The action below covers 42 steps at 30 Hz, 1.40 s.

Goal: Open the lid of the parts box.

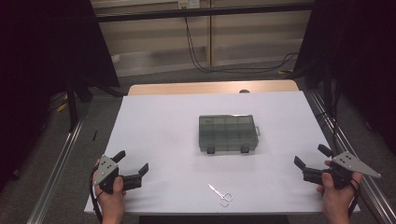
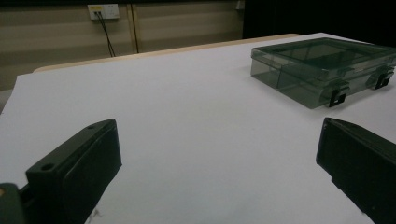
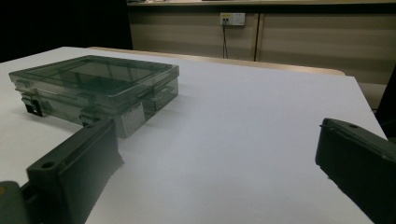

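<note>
You hold your left claw (image 1: 134, 163) and right claw (image 1: 311, 157) spread and empty at the tabletop's (image 1: 159, 121) near corners, flanking the latched compartment box (image 1: 228, 133) at centre, scissors (image 1: 221, 194) lying nearer you.

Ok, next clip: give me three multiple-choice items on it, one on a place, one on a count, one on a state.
1. Where do the scissors lie?
A. near the table's front edge
B. on the box
C. behind the box

2. How many black latches show on the box's front?
A. one
B. two
C. four

3. The box's lid is
A. shut
B. propped open
C. taken off

Answers: 1 A, the high view shows them between box and near edge; 2 B, two clips there; 3 A, the lid lies flat on the base.
</note>
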Available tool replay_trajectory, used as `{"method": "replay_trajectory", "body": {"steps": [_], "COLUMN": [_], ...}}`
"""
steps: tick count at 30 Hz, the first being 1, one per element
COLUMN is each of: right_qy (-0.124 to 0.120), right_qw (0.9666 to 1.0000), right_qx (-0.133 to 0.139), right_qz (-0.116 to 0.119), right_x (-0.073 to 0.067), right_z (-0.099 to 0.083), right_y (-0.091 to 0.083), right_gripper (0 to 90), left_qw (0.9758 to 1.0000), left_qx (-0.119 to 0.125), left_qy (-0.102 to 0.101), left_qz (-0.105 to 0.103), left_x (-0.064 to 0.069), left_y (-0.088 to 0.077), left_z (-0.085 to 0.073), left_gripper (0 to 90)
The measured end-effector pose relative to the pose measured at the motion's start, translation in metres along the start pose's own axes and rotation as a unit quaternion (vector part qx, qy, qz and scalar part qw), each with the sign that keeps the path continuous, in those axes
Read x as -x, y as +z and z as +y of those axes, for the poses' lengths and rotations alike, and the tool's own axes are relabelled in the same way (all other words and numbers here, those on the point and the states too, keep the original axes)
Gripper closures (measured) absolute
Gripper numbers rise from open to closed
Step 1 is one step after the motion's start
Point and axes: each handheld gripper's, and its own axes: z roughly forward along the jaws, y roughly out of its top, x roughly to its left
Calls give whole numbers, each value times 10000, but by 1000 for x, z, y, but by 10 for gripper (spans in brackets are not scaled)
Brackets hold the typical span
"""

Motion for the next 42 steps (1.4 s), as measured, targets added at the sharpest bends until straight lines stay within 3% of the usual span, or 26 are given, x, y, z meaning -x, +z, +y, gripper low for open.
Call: {"method": "replay_trajectory", "body": {"steps": [5, 8, 21, 26, 32, 42], "right_qy": [-55, -40, -72, -129, -275, -285], "right_qw": [10000, 10000, 9999, 9998, 9994, 9989], "right_qx": [0, -8, -71, -77, -120, -51], "right_qz": [24, 11, 68, 113, 184, 364], "right_x": [-1, -1, -2, -5, -12, -25], "right_z": [0, 0, 3, 6, 10, 23], "right_y": [0, 1, 2, 3, 6, 11], "right_gripper": [0, 0, 0, 0, 0, 0], "left_qw": [9999, 10000, 10000, 9998, 9999, 9990], "left_qx": [21, 5, 48, 57, 28, -67], "left_qy": [-109, -33, -36, -114, -69, 32], "left_qz": [16, 24, 7, -131, -132, -430], "left_x": [-1, 0, 6, 9, 13, 28], "left_y": [-1, -3, -1, 1, 4, 21], "left_z": [0, 1, 5, 7, 12, 22], "left_gripper": [0, 0, 0, 0, 0, 0]}}
